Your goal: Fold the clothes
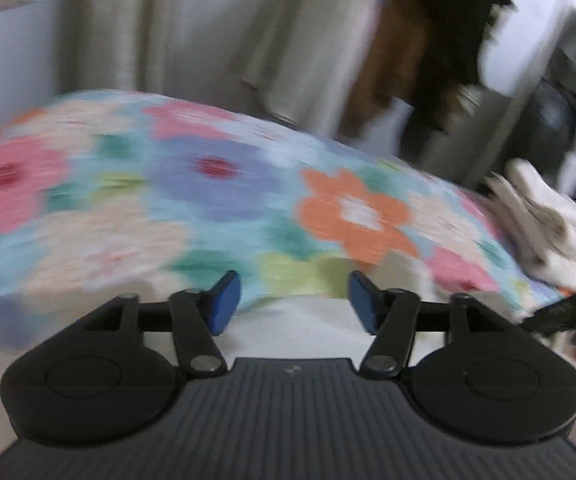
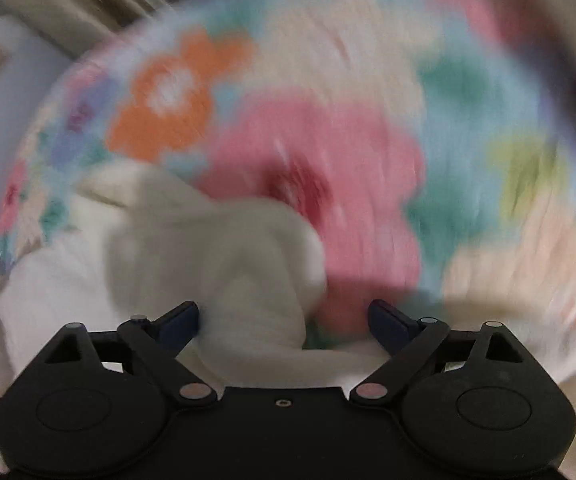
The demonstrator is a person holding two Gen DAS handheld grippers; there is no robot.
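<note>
We see the left gripper [image 1: 294,300] with jaws released, and the right gripper [image 2: 283,320] also released, holding nothing. A white garment [image 2: 223,248] lies bunched between and before the right jaws, on the floral bed [image 1: 167,200]. All is blurred.

— How's my feed looking on your end?

— Soft, even indoor light, no glare. I see heavy motion blur on the floral bedspread [image 1: 207,184] in the left wrist view; only the left gripper [image 1: 294,300] near the lens is sharp.

— My right wrist view is worse: the flowers smear in a swirl, and the white garment [image 2: 223,248] is fuzzy. The right gripper [image 2: 283,320] stays crisp but dim.

— Fisheye bends the far edges, and the corners go dark.
</note>
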